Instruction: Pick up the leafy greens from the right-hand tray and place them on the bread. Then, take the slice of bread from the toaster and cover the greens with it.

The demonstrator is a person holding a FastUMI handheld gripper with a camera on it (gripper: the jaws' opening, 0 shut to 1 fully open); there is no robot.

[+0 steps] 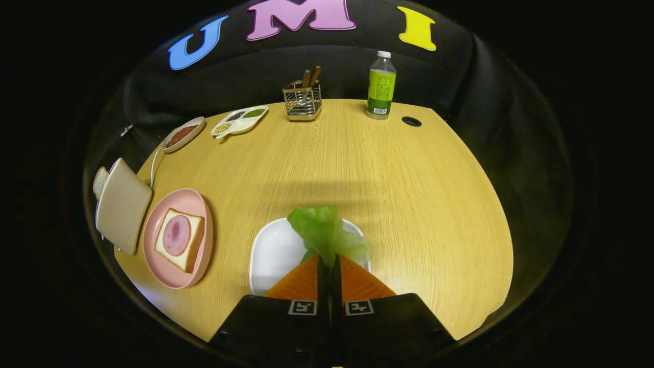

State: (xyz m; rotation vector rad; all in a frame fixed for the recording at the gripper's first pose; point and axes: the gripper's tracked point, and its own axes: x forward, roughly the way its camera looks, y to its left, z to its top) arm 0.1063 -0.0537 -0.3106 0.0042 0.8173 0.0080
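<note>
Now your gripper [328, 260] is clamped on the leafy greens [327, 232], both fingers pinching the leaf, which fans out just ahead over the white tray [273, 253]. Farther off to the fingers' left, the bread [180, 239] lies on the pink plate [153, 255], the toaster [121, 204] just beyond it.

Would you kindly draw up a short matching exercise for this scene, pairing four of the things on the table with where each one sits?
Things:
1. leafy greens
2. bread with ham
3. toaster
4. bottle

Places:
A. on the pink plate
B. at the table's far edge, beside the wire holder
C. pinched between the fingers of the gripper, over the white tray
D. beside the pink plate, a slice sticking out of it

Pairs: 1-C, 2-A, 3-D, 4-B
</note>
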